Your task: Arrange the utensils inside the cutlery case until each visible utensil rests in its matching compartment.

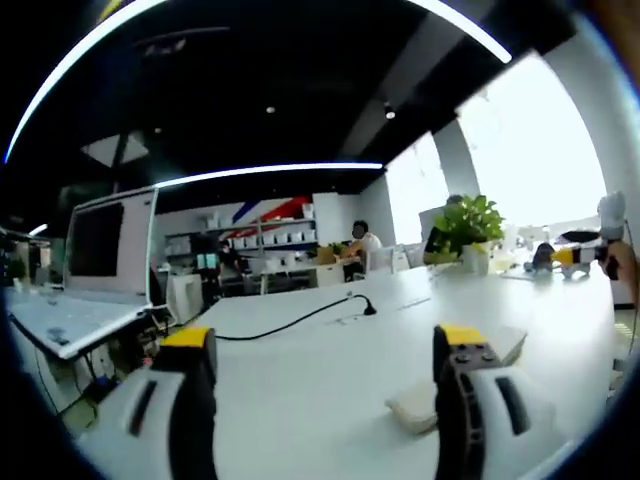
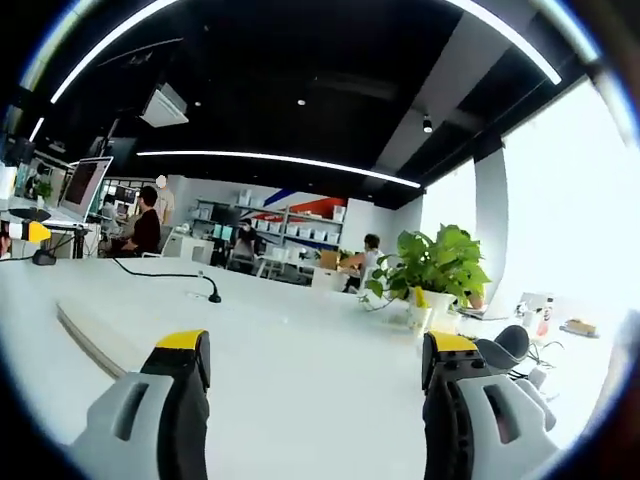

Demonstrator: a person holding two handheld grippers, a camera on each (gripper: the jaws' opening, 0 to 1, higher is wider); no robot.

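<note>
Cutlery case (image 1: 412,405) is perhaps the flat pale slab lying on the white table (image 1: 330,400) in the left gripper view. It sits low and right, partly hidden behind that view's right-hand jaw, and its contents cannot be made out. The left gripper (image 1: 325,340) hovers over the table with its jaws spread wide and nothing between them. An open laptop (image 1: 100,250) stands to the left at the table's edge. A black cable (image 1: 290,322) runs across the tabletop ahead, and a potted plant (image 1: 468,225) stands farther off to the right.

In the right gripper view, the right gripper (image 2: 317,345) is likewise wide open and holds nothing above bare table. The plant (image 2: 435,265) is ahead to the right, and the cable (image 2: 165,275) is to the left. A seated person (image 2: 145,230) faces a monitor (image 2: 82,185) well beyond.
</note>
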